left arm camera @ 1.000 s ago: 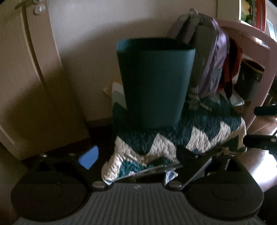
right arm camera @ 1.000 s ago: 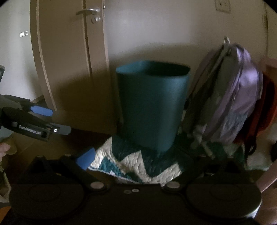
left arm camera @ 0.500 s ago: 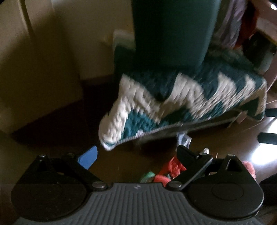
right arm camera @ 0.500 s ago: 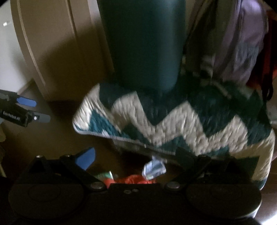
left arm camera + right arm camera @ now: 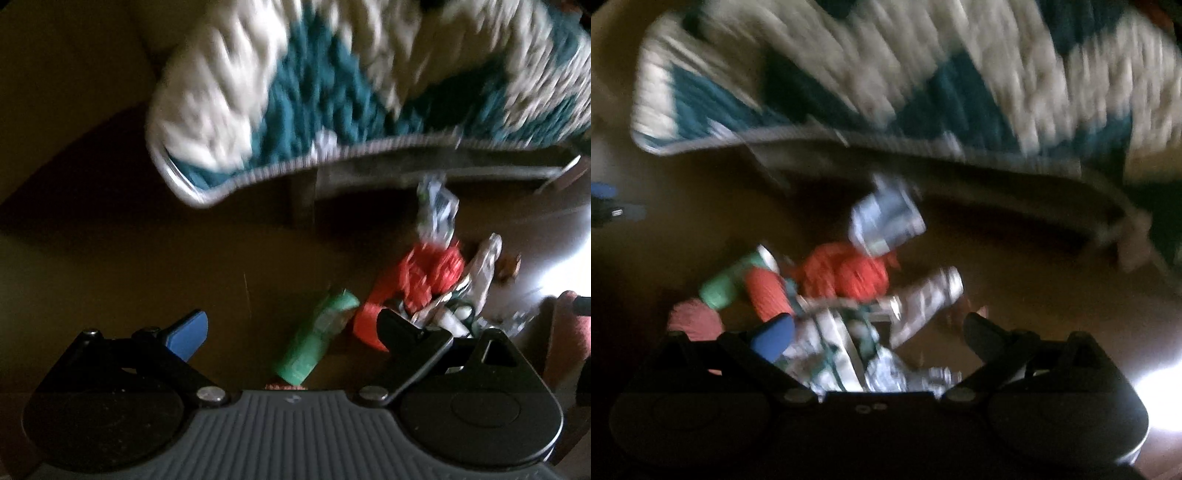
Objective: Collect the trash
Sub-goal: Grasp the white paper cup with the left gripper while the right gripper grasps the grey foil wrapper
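no readable text, frames too blurred

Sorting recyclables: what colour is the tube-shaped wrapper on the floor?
Green wrapper, clearest in the left wrist view.

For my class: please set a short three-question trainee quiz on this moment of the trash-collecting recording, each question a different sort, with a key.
1. True or false: the left gripper is shut on the green wrapper.
2. The red wrapper lies on: A) the quilt; B) the floor; C) a chair.
3. Fill in: the right gripper has its jaws ____ above the trash pile.

Key: 1 false; 2 B; 3 open.
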The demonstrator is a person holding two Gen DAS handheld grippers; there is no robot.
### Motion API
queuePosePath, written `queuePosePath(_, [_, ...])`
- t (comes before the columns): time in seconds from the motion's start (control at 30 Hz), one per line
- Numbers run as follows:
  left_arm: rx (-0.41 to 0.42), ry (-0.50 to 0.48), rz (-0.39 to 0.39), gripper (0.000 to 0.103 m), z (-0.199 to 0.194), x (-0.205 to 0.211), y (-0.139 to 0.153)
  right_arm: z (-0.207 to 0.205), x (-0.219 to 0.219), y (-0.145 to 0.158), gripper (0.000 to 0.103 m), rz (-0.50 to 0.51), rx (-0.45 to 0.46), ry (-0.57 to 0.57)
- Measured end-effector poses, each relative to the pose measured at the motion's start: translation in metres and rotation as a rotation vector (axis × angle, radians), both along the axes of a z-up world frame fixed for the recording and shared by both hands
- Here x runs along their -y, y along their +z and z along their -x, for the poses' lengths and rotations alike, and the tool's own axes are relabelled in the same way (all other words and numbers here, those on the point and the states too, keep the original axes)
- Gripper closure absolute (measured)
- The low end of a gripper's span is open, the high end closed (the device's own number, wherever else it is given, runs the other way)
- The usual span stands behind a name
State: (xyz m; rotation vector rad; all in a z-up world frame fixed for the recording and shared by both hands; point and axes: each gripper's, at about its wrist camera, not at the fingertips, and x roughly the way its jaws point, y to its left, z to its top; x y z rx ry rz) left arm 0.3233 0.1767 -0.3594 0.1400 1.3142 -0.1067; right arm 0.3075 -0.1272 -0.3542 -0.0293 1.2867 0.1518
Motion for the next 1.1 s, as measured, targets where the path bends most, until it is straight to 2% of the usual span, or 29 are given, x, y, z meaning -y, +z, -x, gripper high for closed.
queuePosePath(0.1, [-0.047, -0.011, -0.013, 0.004, -0.003, 0.002, -0.032, -0.001, 0.016, -0.042, 0.007, 0.006, -0.116, -0.108])
queuePosePath(0.23, [-0.099, -0.041, 0.003, 0.004, -0.008, 0.004, -0.068, 0.003, 0.029, -0.086, 0.009, 0.011, -0.222, -0.207])
queuePosePath(0.43, [-0.173, -0.077, -0.022, 0.004, -0.018, 0.01, -0.122, 0.007, 0.057, -0.128, 0.013, -0.052, -0.313, -0.429])
queuePosePath(0.63, [-0.24, -0.171, -0.032, 0.004, -0.02, 0.024, -0.165, 0.007, 0.082, -0.163, 0.019, -0.116, -0.392, -0.661])
queuePosePath(0.87, [-0.298, -0.216, -0.023, 0.004, -0.023, 0.028, -0.203, -0.002, 0.081, -0.194, 0.031, -0.169, -0.432, -0.717])
queuePosePath(1.03, [-0.316, -0.198, -0.017, 0.005, -0.03, 0.024, -0.218, -0.016, 0.08, -0.208, 0.039, -0.187, -0.441, -0.719])
queuePosePath(1.1, [-0.32, -0.187, -0.014, 0.005, -0.034, 0.021, -0.222, -0.019, 0.078, -0.212, 0.047, -0.188, -0.448, -0.721])
